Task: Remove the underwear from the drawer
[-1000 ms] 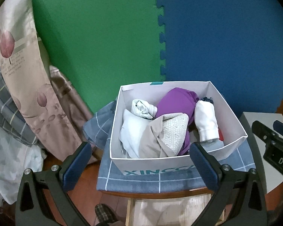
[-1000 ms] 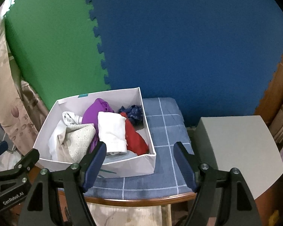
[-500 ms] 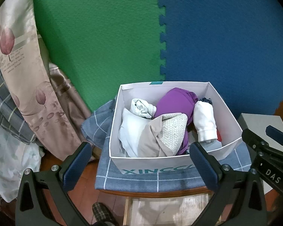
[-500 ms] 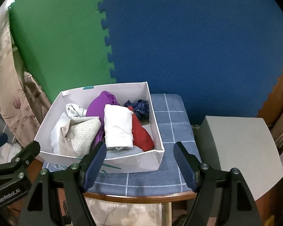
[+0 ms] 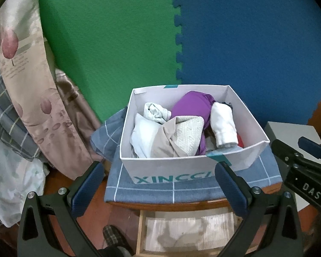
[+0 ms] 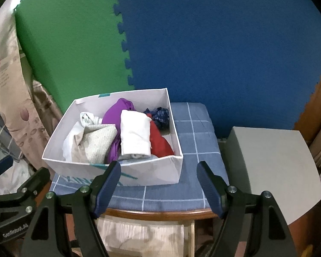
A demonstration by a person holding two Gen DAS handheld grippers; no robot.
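Jaws of left gripper (image 5: 158,184) and right gripper (image 6: 158,185) apart, empty, before white box (image 6: 152,172) of underwear (image 6: 135,135).

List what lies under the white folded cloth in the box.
Under the white folded cloth in the white box, a red garment shows at its right and a purple garment at its left. Whatever lies directly beneath is covered.

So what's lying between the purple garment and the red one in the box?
A folded white garment lies between the purple garment and the red one, clearest in the right wrist view.
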